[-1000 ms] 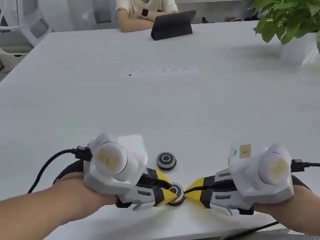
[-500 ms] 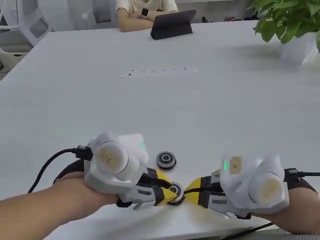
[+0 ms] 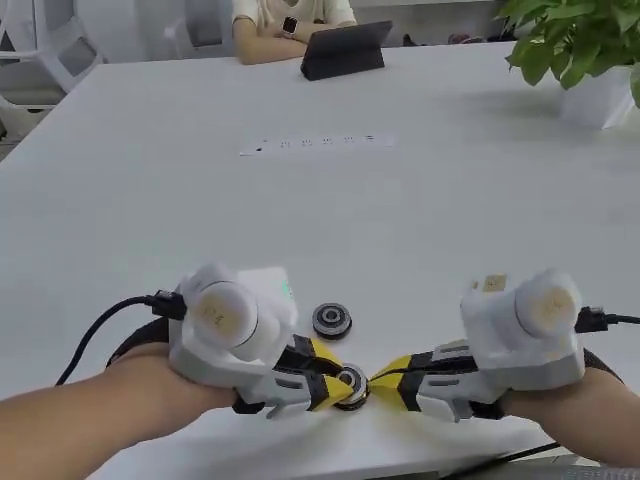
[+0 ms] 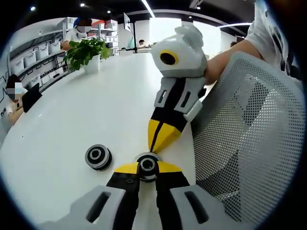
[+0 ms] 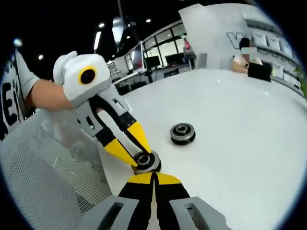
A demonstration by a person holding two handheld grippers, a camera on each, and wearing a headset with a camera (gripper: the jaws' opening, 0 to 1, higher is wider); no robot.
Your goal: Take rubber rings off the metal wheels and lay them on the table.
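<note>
I hold the left gripper (image 3: 330, 384) low at the near edge of the broad white table (image 3: 420, 220). Its yellow-tipped jaws are clamped on either side of a small silver metal wheel (image 3: 349, 380) fitted with a black rubber ring (image 5: 156, 162). The right gripper (image 3: 386, 381) faces it from the opposite side, jaws pressed together, tips touching the wheel's rim. I cannot tell whether they pinch the ring. A second ringed metal wheel (image 3: 332, 320) lies flat on the table just beyond, apart from both grippers. Far across the table stand a dark tablet (image 3: 345, 50) and a leafy green plant (image 3: 570, 40).
</note>
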